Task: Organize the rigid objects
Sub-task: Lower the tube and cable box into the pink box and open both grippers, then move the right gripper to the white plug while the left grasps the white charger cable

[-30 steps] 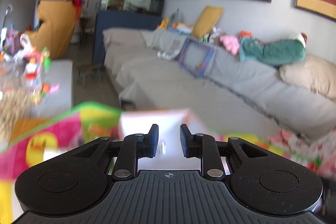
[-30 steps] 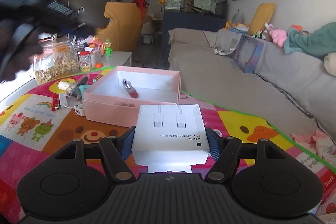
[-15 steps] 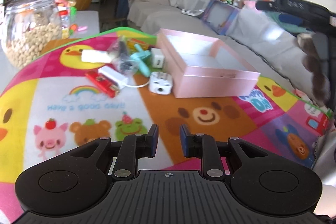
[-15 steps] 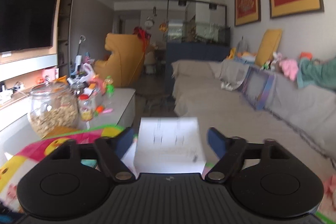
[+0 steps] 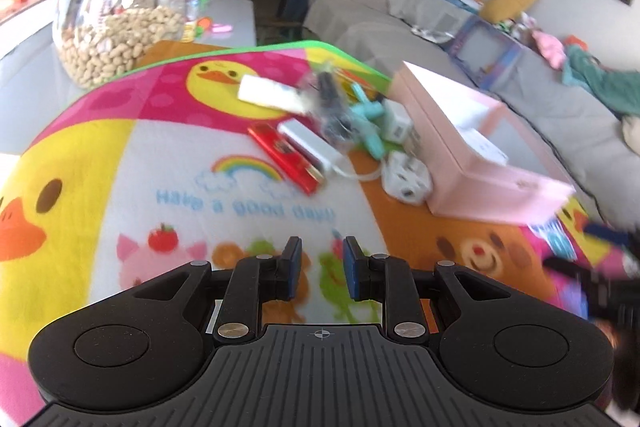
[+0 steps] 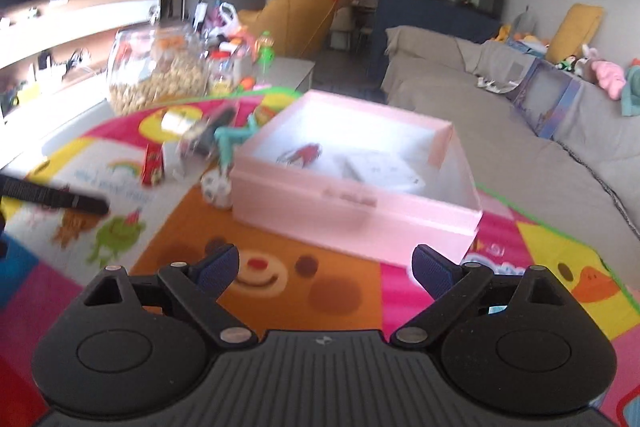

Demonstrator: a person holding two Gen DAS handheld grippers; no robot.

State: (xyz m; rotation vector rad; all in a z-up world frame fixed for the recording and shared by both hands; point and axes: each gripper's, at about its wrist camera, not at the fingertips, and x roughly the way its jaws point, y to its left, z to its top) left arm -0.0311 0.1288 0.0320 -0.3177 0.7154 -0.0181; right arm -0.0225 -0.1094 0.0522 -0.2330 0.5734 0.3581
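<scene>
In the left wrist view, the left gripper point(image 5: 319, 267) is over the colourful mat point(image 5: 120, 163), its jaws only narrowly apart with nothing between them. The mat directly ahead of it is bare. Further ahead lies a cluster: a red pack point(image 5: 286, 157), a white power bank point(image 5: 310, 143) and a white charger point(image 5: 406, 181). The pink box point(image 5: 492, 183) stands ahead to the right, its near corner close to the charger. One second ago this view showed the sofa; now it faces down onto the mat.

In the right wrist view, the right gripper point(image 6: 324, 269) is released, its jaws opening with nothing between them. The pink box point(image 6: 352, 211) stands just ahead, with free mat between. The white cable box point(image 6: 380, 169) lies inside it, beside a red item point(image 6: 302, 153). One second ago this white cable box was between the jaws.
</scene>
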